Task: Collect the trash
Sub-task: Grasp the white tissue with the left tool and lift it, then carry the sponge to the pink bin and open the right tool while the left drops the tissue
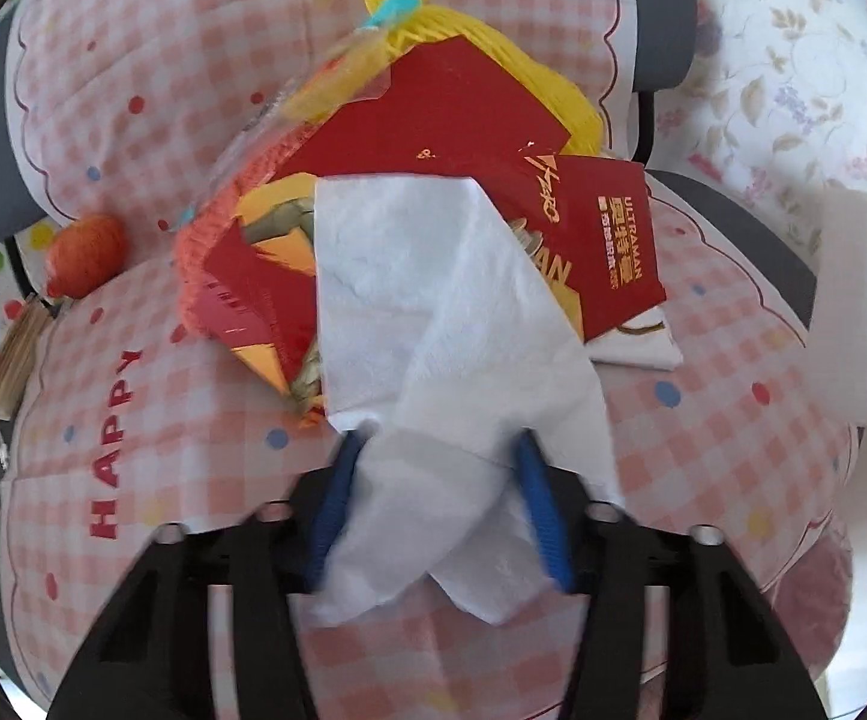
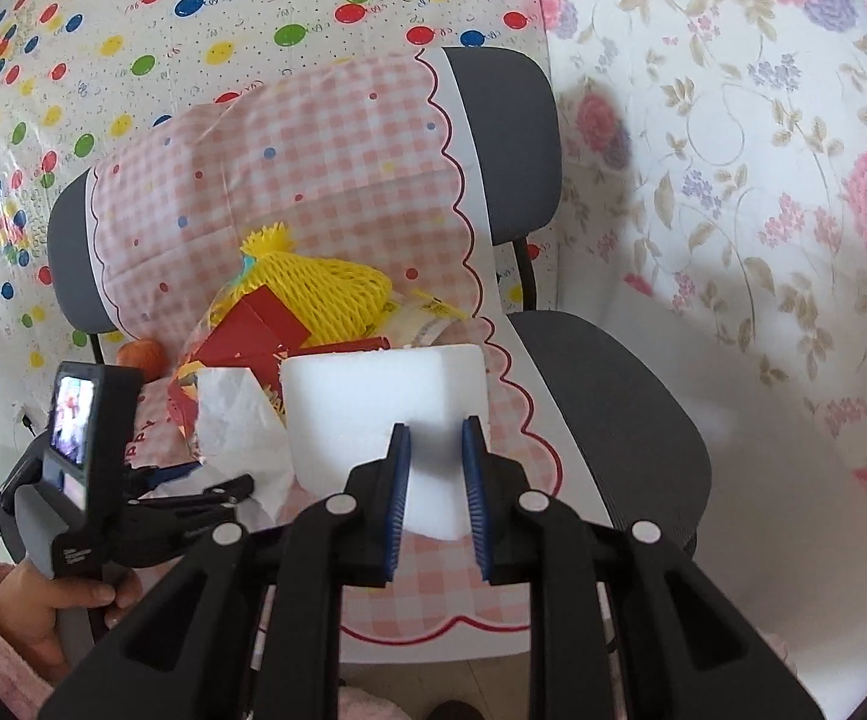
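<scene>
From the left wrist, the left tongs (image 1: pixel 433 450) pinch a crumpled white paper tissue (image 1: pixel 427 312) between blue pads, over a heap of red paper packets (image 1: pixel 607 240) and yellow foam netting (image 1: pixel 493 54) on a pink checked chair cover (image 1: pixel 703 420).

From the right wrist, the right tongs (image 2: pixel 437 427) grip a white foam block (image 2: pixel 382 402), jaws narrow, above the chair seat beside the heap.
</scene>
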Motion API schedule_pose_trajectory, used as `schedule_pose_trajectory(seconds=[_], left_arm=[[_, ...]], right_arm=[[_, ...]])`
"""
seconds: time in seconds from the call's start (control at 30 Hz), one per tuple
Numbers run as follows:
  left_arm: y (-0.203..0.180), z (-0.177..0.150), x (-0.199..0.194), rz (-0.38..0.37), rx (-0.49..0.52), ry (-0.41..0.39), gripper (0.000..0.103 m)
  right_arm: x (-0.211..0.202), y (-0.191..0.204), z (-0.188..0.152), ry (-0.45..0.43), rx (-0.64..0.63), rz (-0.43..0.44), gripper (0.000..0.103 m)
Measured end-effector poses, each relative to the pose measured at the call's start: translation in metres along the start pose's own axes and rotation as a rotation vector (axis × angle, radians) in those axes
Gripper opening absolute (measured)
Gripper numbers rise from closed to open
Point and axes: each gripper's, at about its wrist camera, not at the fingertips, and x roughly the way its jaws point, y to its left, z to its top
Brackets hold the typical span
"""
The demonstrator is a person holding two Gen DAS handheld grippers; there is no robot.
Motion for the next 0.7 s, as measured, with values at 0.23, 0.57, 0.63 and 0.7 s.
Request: schedule_pose_trajectory(seconds=[0.23, 0.57, 0.63, 0.7], left_arm=[[0.036, -0.008, -0.072, -0.161, -0.021, -0.125, 0.006], [0.018, 0.018, -0.176, -0.090, 0.074, -0.376, 0.006], [-0.004, 0.011, -0.173, -0.103, 0.108, -0.382, 0.007], [-0.029, -0.001, -0.166, -0.138, 0.136, -0.373, 0.007]], right_arm=[[-0.018, -0.006, -0.004, -0.016, 0.027, -0.017, 0.018], [-0.062, -0.033, -0.011, -0.064, 0.111, -0.087, 0.019], [-0.070, -0.042, -0.018, -0.059, 0.120, -0.124, 0.019], [-0.080, -0.053, -0.029, -0.049, 0.125, -0.171, 0.019]])
